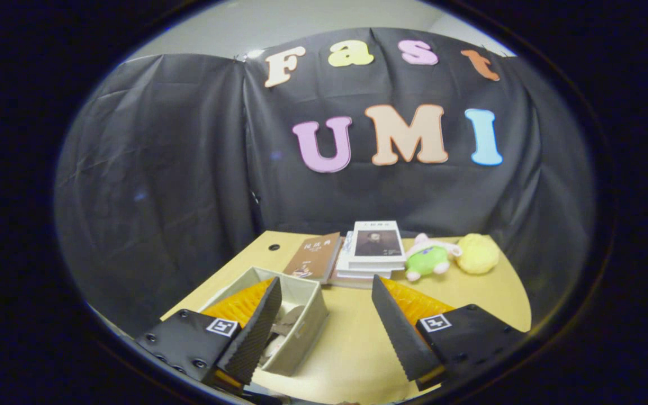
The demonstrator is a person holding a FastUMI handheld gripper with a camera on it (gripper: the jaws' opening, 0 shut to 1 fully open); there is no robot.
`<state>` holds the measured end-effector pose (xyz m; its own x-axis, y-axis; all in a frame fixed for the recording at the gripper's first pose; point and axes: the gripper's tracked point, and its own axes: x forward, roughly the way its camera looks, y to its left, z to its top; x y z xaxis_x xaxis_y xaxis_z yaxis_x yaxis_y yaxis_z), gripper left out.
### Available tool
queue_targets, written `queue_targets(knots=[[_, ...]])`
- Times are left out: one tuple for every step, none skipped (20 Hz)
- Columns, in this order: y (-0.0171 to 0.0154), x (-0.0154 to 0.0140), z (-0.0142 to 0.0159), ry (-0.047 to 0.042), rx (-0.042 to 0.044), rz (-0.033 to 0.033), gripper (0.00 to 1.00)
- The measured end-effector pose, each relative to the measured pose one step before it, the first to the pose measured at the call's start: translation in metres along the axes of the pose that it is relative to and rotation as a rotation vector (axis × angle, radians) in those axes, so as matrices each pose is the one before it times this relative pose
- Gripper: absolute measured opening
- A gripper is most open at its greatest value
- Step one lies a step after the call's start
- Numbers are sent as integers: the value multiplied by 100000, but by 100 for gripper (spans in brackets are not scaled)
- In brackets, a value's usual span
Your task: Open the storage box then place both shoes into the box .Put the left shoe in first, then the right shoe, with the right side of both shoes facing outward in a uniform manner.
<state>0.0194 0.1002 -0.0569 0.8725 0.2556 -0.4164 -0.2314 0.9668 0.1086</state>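
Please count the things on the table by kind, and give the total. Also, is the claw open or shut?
Boxes: 1, open box by the left finger, something pale inside that I cannot identify.
Books: at least 3, brown book and a stack whose exact count is unclear.
Plush toys: 2, green toy, yellow toy.
Total: at least 6.
The claw is open and holds nothing.

No legible text. Brown book (314, 256) and white portrait-cover book (377, 242), beside it on the stack, carry print too small to read. Square coded markers sit on the gripper (324, 332).
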Motion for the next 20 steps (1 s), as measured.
queue_targets(knots=[[-1033,-558,422,-2483,-1671,-1853,100],[-1084,-534,372,-2499,-1770,-2079,100],[-984,-570,378,-2064,-1404,-1948,100],[-1050,-630,591,-3386,-513,-1945,100],[-671,-395,441,-2743,-153,-1432,100],[-1006,-386,614,-2944,261,-1938,100],[-1091,-391,312,-3097,279,-2437,100],[-1154,-247,406,-2511,-285,-2702,100],[-1156,-252,243,-2415,-606,-3087,100],[-854,-242,179,-1638,-659,-1878,100],[-377,-244,257,-1494,-221,-547,100],[-320,-239,31,-1054,-115,-271,100],[-367,-103,25,-532,-317,10,100],[-403,-194,226,-1070,-95,-491,100],[-318,-23,107,-524,107,-85,100],[-195,-44,73,-562,629,273,100],[-35,-53,-225,41,516,632,100],[-201,44,-87,200,196,252,100],[-340,14,-48,-43,45,59,100],[-16,41,-21,55,29,704,100]])
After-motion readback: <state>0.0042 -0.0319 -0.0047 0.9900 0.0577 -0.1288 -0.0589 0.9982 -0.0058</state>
